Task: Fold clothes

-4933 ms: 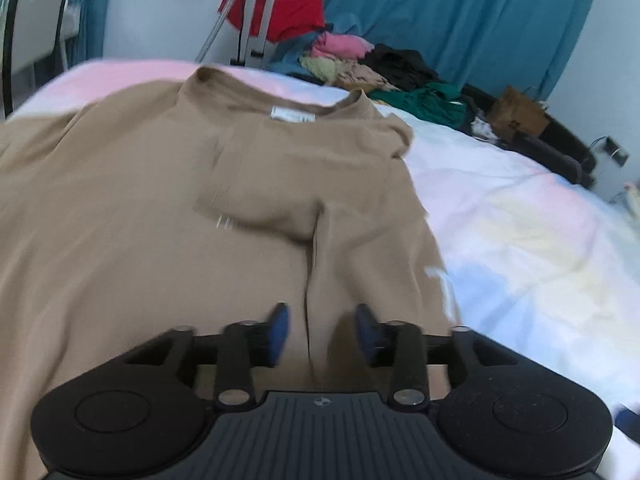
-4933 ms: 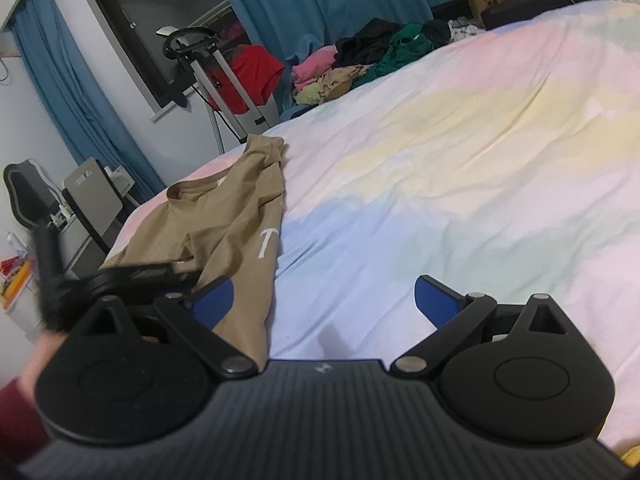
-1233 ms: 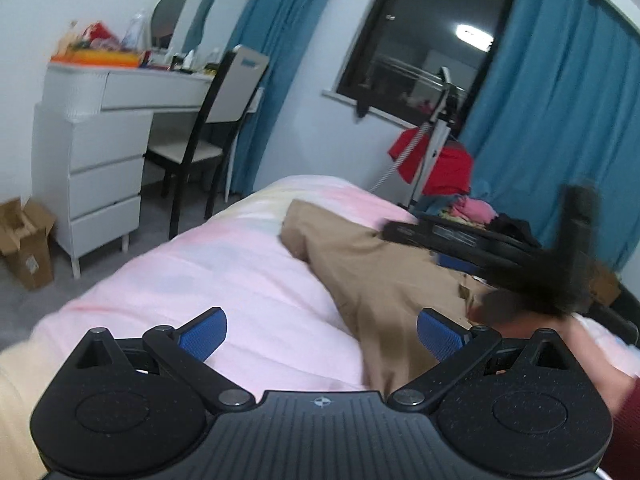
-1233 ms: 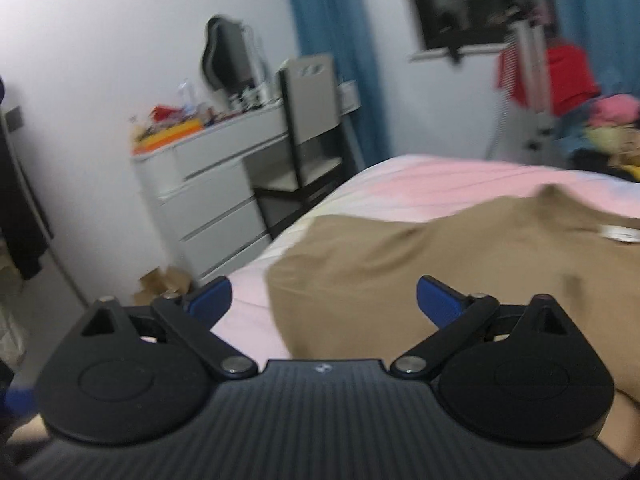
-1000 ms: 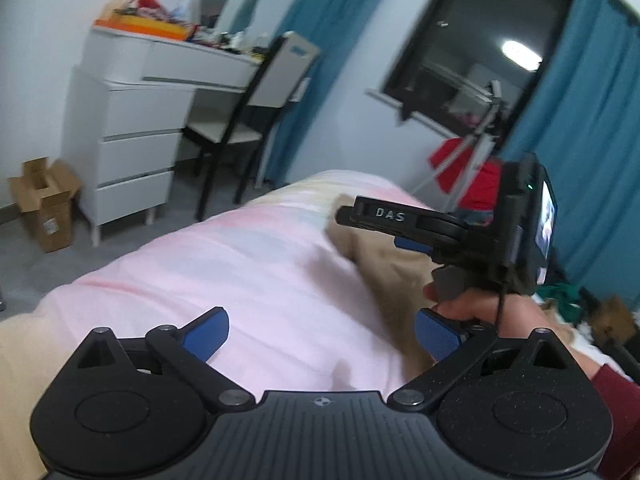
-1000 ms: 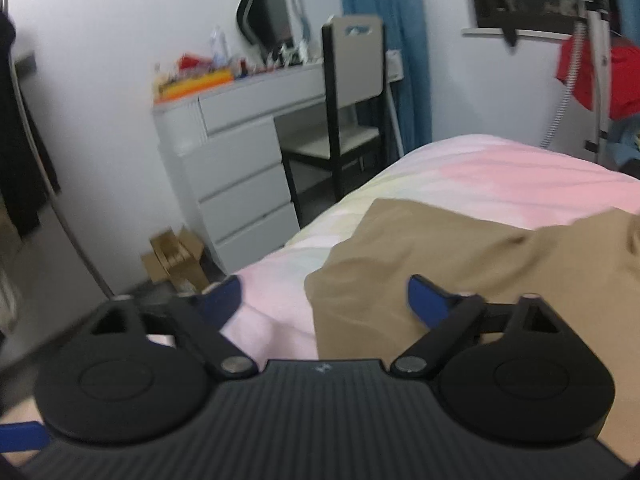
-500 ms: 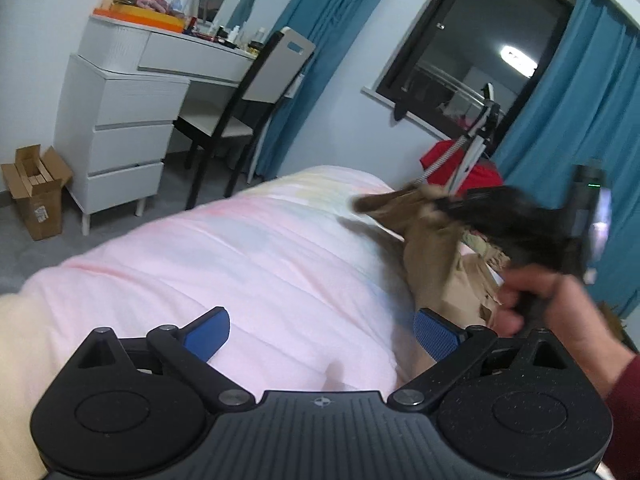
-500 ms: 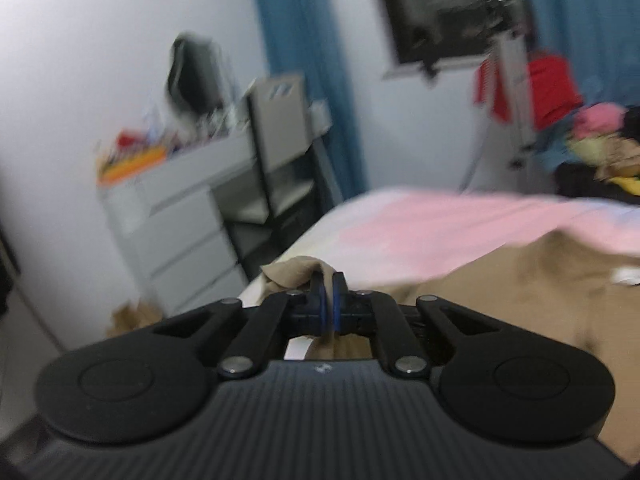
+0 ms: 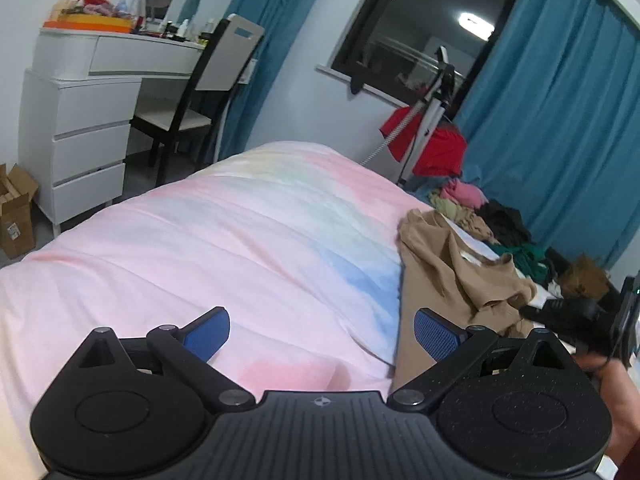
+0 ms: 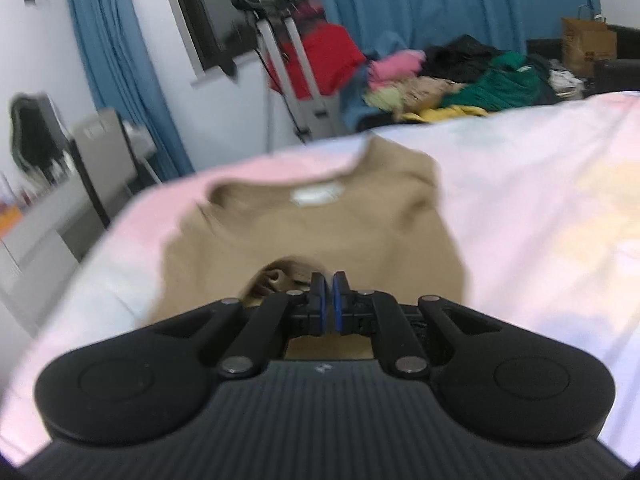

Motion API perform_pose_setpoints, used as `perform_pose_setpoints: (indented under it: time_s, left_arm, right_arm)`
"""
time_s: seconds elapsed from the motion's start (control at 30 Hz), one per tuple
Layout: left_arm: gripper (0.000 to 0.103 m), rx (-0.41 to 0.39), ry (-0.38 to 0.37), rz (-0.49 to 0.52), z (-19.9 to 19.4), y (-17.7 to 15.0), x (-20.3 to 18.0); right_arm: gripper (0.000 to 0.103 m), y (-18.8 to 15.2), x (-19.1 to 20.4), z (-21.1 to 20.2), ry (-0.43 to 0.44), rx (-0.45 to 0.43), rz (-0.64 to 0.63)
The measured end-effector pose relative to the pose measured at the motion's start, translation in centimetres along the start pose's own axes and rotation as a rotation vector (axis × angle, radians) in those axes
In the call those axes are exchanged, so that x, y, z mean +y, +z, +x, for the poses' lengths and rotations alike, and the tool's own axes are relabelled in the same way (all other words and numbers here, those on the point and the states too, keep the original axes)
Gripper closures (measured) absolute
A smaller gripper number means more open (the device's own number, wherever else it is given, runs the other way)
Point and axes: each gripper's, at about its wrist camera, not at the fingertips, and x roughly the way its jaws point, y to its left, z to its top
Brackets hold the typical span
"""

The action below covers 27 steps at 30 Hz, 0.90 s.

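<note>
Right wrist: right hand-held gripper [image 10: 328,304] pinches tan shirt [image 10: 320,224] fold; left hand-held gripper [image 9: 320,330] wide open beside it.

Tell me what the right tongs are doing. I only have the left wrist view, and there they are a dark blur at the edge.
Observer: The right tongs are shut, with a bunched fold of the tan shirt at their tips.
Operator: Give me the collar's position.
Observer: The collar lies at the far end of the shirt from the tongs, with its white neck label facing up.
Operator: Scan the background for anything I miss.
Observer: A yellow garment lies at the near edge of the clothes pile, just below a green garment.
</note>
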Motion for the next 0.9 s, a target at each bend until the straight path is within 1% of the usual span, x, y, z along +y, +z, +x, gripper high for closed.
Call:
perform_pose_setpoints:
  time_s: [0.03,0.1,0.13,0.17,0.2,0.23,0.27,0.37,0.4,0.47,0.53,0.57,0.6,0.63,0.67,0.7,0.73,0.9]
  left_arm:
    - [0.003,0.000,0.003,0.012,0.0,-0.1,-0.3]
    - [0.003,0.002,0.006,0.031,0.2,-0.2,-0.7]
    - [0.003,0.003,0.004,0.035,0.3,-0.2,-0.8]
    - [0.003,0.005,0.003,0.039,0.3,-0.2,-1.0]
    - [0.003,0.007,0.004,0.042,0.4,-0.2,-1.1]
    - [0.003,0.011,0.006,0.045,0.5,-0.3,-1.2]
    - [0.003,0.015,0.008,0.046,0.6,-0.3,-1.2]
    - [0.003,0.026,0.012,0.046,1.0,-0.4,-1.2]
    - [0.003,0.028,0.013,0.046,1.1,-0.4,-1.2]
    - [0.003,0.031,0.017,0.047,1.2,-0.4,-1.2]
    - [0.003,0.041,0.017,0.050,1.4,-0.5,-1.2]
    - [0.003,0.046,0.016,0.052,1.5,-0.6,-1.3]
    - [0.003,0.048,0.015,0.055,1.5,-0.7,-1.3]
    - [0.003,0.049,0.015,0.058,1.5,-0.8,-1.3]
    - [0.003,0.050,0.014,0.062,1.5,-0.8,-1.3]
    - [0.003,0.051,0.014,0.065,1.5,-0.9,-1.4]
    - [0.003,0.052,0.013,0.069,1.6,-0.9,-1.4]
    - [0.003,0.054,0.009,0.097,1.9,-1.2,-2.0]
  right_arm:
    - [0.094,-0.4,-0.4,-0.2,-0.012,0.008,-0.010]
    - [0.089,-0.5,-0.8,-0.5,-0.021,0.010,-0.046]
    - [0.072,-0.4,-0.5,-0.9,-0.019,-0.011,-0.081]
    - [0.044,-0.4,-0.1,-1.4,-0.012,-0.035,-0.114]
    - [0.031,-0.4,0.5,-2.0,0.011,-0.066,-0.141]
    - [0.021,-0.3,1.1,-2.5,0.046,-0.098,-0.173]
    - [0.023,-0.2,1.7,-2.8,0.080,-0.121,-0.206]
    - [0.024,0.0,4.3,-2.2,0.163,-0.102,-0.338]
    - [0.025,-0.3,5.2,-1.7,0.171,-0.083,-0.384]
    - [0.035,-0.9,7.0,-0.6,0.187,-0.044,-0.476]
    - [0.039,-1.5,8.6,0.7,0.197,-0.002,-0.559]
    - [0.041,-1.6,8.8,1.6,0.178,0.024,-0.572]
    - [0.048,-1.7,8.8,2.5,0.151,0.052,-0.580]
    - [0.076,-1.7,8.9,3.2,0.122,0.084,-0.588]
    - [0.095,-1.6,9.0,3.8,0.094,0.110,-0.605]
    - [0.094,-1.4,8.9,4.1,0.086,0.107,-0.606]
    - [0.097,-0.8,8.4,4.3,0.083,0.086,-0.568]
    - [0.097,2.5,6.3,5.2,0.068,-0.018,-0.380]
